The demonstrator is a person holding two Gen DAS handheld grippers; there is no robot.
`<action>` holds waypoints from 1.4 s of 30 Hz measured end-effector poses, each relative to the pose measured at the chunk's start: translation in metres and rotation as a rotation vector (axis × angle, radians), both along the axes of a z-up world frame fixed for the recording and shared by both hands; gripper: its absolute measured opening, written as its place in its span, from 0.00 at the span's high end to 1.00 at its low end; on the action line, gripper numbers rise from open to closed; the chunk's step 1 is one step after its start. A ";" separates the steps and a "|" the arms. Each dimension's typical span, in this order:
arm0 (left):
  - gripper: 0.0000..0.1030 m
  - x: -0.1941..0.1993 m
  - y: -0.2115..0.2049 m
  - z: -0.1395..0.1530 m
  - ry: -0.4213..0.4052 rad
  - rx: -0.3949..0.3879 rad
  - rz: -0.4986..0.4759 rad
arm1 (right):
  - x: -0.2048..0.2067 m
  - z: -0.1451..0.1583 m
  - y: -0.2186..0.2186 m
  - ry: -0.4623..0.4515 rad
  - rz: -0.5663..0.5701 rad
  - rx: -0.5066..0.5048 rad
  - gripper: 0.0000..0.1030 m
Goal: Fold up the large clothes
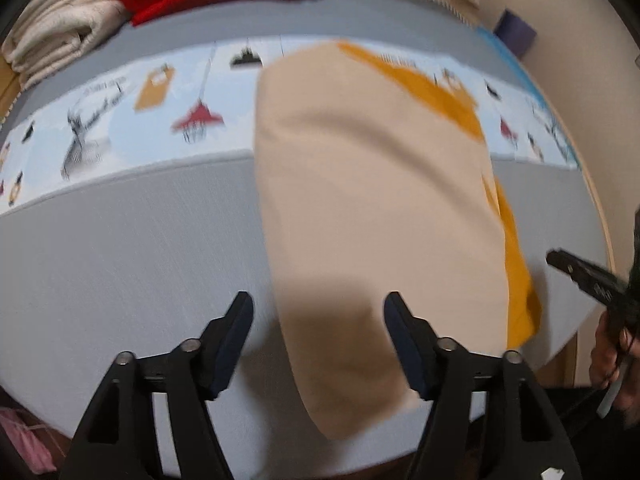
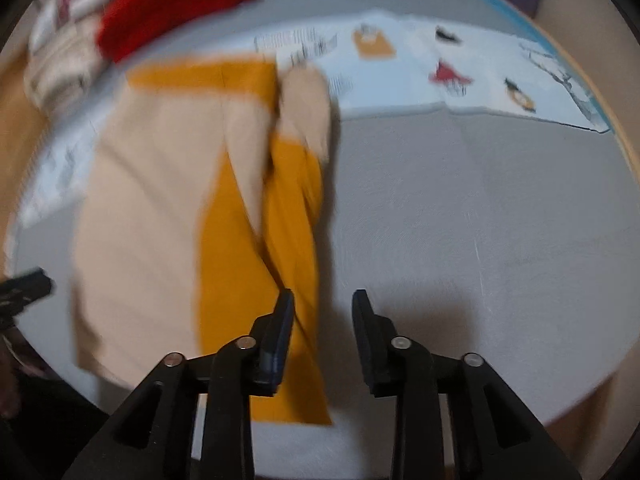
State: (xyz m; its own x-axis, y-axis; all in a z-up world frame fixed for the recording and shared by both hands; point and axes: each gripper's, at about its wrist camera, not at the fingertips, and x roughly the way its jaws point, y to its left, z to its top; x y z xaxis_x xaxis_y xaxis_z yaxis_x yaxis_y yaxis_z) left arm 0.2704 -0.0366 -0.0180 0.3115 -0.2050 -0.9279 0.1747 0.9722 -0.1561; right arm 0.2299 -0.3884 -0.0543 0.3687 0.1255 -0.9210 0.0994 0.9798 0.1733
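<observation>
The beige and mustard garment (image 1: 372, 208) lies as a long narrow strip on the grey bed (image 1: 140, 248), across the printed blanket (image 1: 120, 108). I judge it light, soft and limp, so I would pinch two corners of one short end. My left gripper (image 1: 318, 344) hangs spread above its near end, holding nothing; my right gripper (image 2: 323, 340) is parted and empty beside the mustard edge.

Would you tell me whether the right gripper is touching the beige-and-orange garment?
Apart: in the right wrist view the right gripper stands open, nothing between its pads, above the garment.
</observation>
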 end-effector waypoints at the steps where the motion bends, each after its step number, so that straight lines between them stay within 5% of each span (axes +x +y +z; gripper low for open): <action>1: 0.30 0.011 0.005 -0.001 -0.009 -0.004 0.007 | 0.003 0.002 0.003 -0.026 -0.006 0.025 0.44; 4: 0.27 0.040 0.023 -0.017 0.044 -0.062 0.071 | 0.011 -0.005 0.013 -0.021 0.009 0.068 0.34; 9: 0.27 0.069 0.041 -0.070 0.227 -0.271 0.196 | 0.027 -0.056 0.029 0.186 0.055 0.017 0.34; 17: 0.20 0.084 0.043 -0.124 0.346 -0.488 0.246 | 0.037 -0.077 0.024 0.232 0.027 0.070 0.35; 20: 0.18 0.088 0.038 -0.131 0.348 -0.509 0.242 | 0.039 -0.081 0.021 0.237 0.033 0.075 0.36; 24: 0.14 0.093 0.032 -0.138 0.331 -0.527 0.232 | 0.048 -0.087 0.014 0.234 0.054 0.114 0.56; 27: 0.13 0.098 0.032 -0.140 0.325 -0.544 0.241 | 0.050 -0.086 0.019 0.231 0.067 0.115 0.60; 35: 0.60 0.102 0.021 -0.100 0.224 -0.451 0.181 | 0.055 -0.072 0.050 0.205 0.114 0.096 0.83; 42: 0.63 0.107 0.053 -0.073 0.141 -0.403 0.202 | 0.069 -0.063 0.091 0.177 0.124 0.093 0.85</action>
